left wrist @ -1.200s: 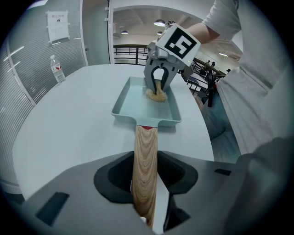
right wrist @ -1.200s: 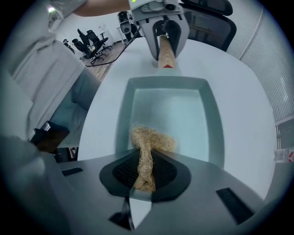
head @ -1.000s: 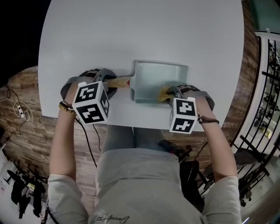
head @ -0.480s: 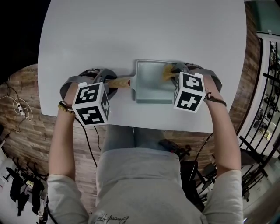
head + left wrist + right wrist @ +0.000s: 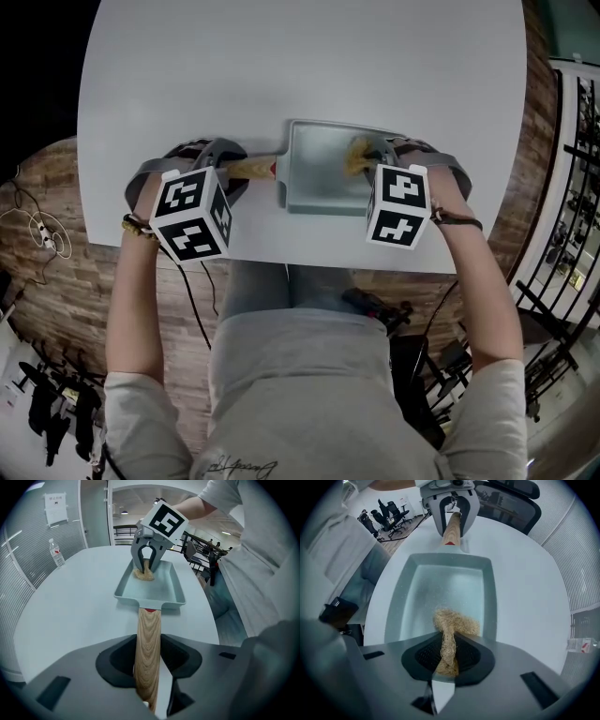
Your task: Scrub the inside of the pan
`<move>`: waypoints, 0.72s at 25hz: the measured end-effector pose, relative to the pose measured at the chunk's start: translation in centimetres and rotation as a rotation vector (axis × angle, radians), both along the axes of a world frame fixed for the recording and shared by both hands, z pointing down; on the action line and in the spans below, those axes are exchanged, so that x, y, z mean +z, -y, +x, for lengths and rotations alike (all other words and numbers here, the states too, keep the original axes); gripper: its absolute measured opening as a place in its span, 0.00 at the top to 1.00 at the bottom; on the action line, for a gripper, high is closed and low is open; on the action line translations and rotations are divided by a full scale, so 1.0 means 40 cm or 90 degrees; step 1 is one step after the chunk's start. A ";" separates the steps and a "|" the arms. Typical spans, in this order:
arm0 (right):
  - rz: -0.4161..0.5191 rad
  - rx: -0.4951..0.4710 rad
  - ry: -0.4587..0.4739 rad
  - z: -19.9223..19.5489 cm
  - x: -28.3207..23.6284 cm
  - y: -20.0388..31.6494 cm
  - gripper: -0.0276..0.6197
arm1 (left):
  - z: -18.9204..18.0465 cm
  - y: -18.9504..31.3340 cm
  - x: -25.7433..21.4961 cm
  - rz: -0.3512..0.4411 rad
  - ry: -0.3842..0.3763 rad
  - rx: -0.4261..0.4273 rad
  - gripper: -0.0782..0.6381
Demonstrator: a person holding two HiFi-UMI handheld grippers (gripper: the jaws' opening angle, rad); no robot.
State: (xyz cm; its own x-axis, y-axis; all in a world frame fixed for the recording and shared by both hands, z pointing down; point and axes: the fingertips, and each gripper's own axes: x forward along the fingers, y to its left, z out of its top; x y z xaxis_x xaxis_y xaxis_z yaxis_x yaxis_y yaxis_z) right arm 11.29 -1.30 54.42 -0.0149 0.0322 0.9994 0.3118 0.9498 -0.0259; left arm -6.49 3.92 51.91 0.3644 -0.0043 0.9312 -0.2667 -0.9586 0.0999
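Observation:
A rectangular pale grey-green pan lies on the white table. Its wooden handle points left. My left gripper is shut on that handle. A tan fibrous scrubber rests on the pan's floor near its right end. My right gripper points straight down and is shut on the scrubber, pressing it into the pan.
The round white table spreads beyond the pan. A water bottle stands at its far side. The table's near edge runs just below both grippers, above the person's lap. Office chairs stand off the table.
My right gripper has carried the scrubber from the pan's near right corner to its far right part. The left gripper and the pan handle have stayed put.

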 end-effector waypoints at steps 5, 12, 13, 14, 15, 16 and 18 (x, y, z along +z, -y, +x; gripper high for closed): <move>-0.027 0.006 0.002 0.016 -0.003 -0.050 0.86 | 0.004 0.005 -0.001 0.006 0.004 -0.002 0.67; -0.071 0.009 -0.006 0.027 -0.006 -0.129 0.86 | 0.000 0.010 0.000 0.003 0.008 -0.002 0.67; -0.081 0.010 -0.007 0.029 -0.006 -0.142 0.86 | -0.001 0.010 0.000 0.003 0.010 -0.002 0.67; -0.089 0.010 -0.008 0.030 -0.005 -0.153 0.86 | -0.001 0.010 0.002 0.002 0.011 -0.002 0.67; -0.092 0.010 -0.008 0.030 -0.004 -0.159 0.86 | -0.003 0.010 0.003 0.000 0.012 -0.002 0.67; -0.092 0.008 -0.008 0.030 -0.003 -0.162 0.86 | -0.004 0.011 0.005 -0.001 0.012 -0.002 0.67; -0.090 0.007 -0.009 0.030 -0.003 -0.162 0.86 | -0.004 0.013 0.004 -0.003 0.017 0.001 0.67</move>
State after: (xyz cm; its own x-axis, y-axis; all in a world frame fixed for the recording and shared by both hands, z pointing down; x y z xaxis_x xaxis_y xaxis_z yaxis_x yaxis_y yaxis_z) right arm 12.49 5.17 54.30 -0.0018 0.1731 0.9849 0.2996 0.9397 -0.1646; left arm -6.64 3.42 52.08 0.3394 0.0001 0.9406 -0.2682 -0.9585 0.0969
